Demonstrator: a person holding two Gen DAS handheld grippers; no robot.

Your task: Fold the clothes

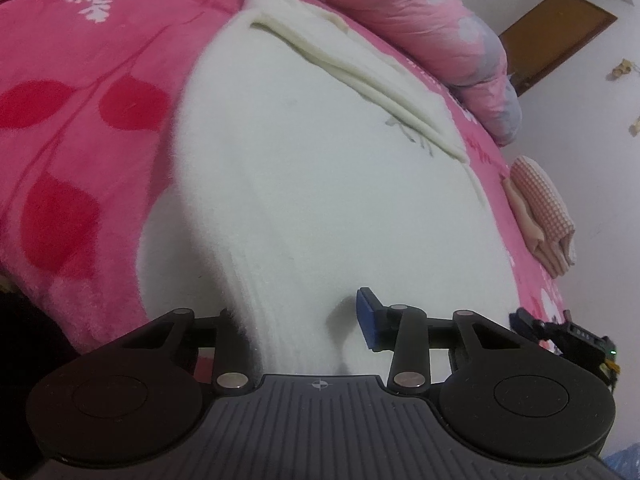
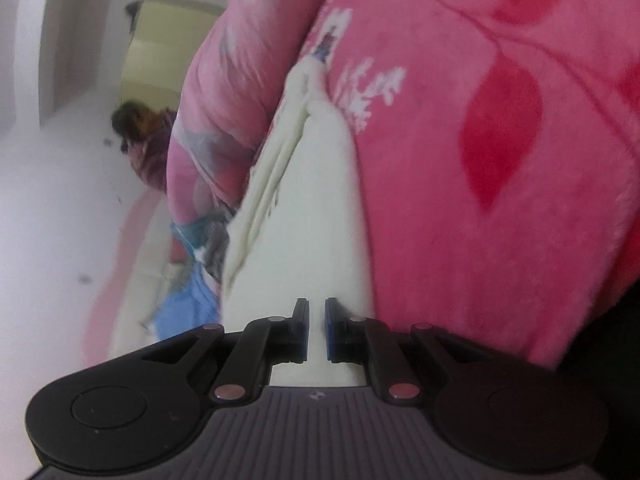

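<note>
Lying flat on the pink fleece bedspread (image 1: 80, 160), your white fleecy garment (image 1: 300, 180) meets both grippers: left gripper (image 1: 298, 322) spread wide, right gripper (image 2: 317, 330) nearly together, pinching its edge.

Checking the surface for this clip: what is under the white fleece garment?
The white fleece garment lies on a pink blanket with red leaves, which shows around it. Whatever lies beneath the garment's middle is covered.
</note>
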